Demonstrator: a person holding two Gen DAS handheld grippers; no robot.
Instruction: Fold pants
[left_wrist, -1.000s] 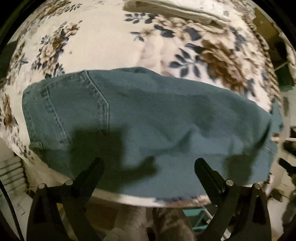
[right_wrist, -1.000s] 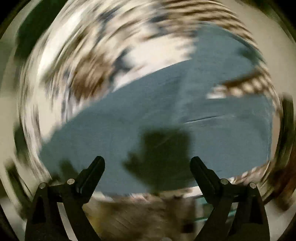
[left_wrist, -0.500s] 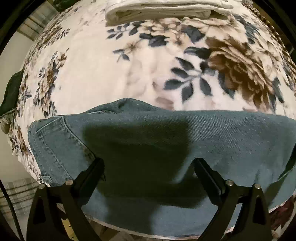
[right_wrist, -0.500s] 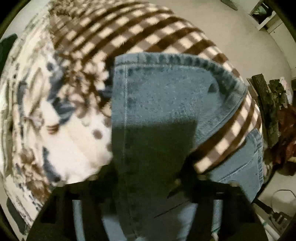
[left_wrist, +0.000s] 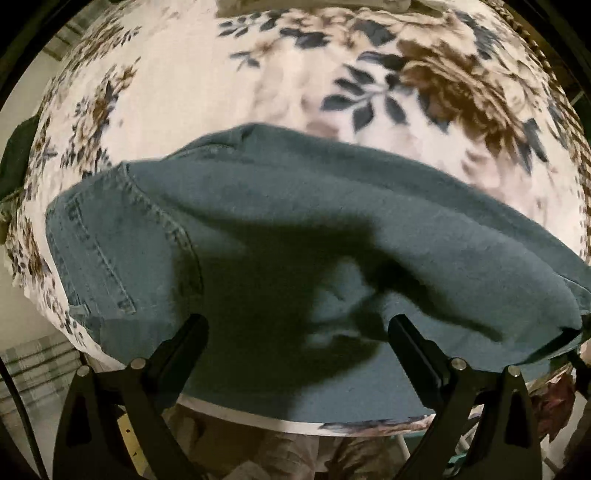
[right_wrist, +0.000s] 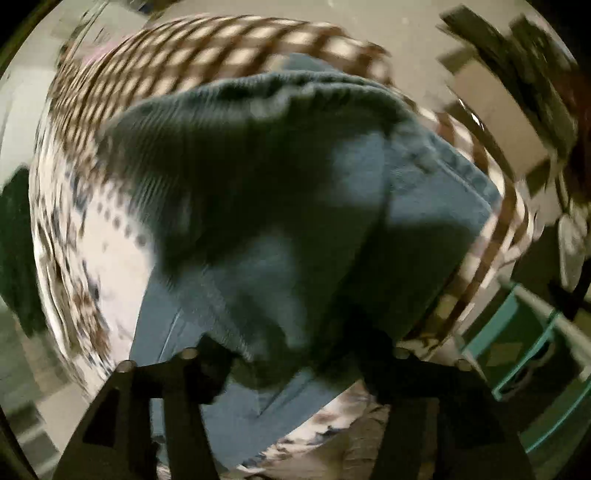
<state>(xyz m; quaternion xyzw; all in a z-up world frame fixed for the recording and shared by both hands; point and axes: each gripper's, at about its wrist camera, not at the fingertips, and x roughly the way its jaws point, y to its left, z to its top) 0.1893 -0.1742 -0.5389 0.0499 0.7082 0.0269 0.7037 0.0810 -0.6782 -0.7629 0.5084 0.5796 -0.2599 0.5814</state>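
Observation:
Blue denim pants (left_wrist: 295, 229) lie across a floral blanket (left_wrist: 258, 74) near its front edge, waistband and pocket seams at the left. My left gripper (left_wrist: 297, 332) is open and empty, just above the cloth at the front edge. In the blurred right wrist view the pants (right_wrist: 295, 184) are bunched up and lifted, a raised fold draping over my right gripper (right_wrist: 295, 354). Its fingers (right_wrist: 207, 373) are partly hidden by the denim and appear closed on it.
A folded white cloth (left_wrist: 314, 5) lies at the blanket's far edge. A brown checkered blanket (right_wrist: 203, 48) lies beyond the pants. A teal crate (right_wrist: 524, 354) stands on the floor at the right. The person's legs (left_wrist: 288, 454) are below the front edge.
The right gripper has closed on the pants' end and lifted it, bunching the denim. The left gripper has pulled back slightly and stays open; a fold has risen at the pants' right side.

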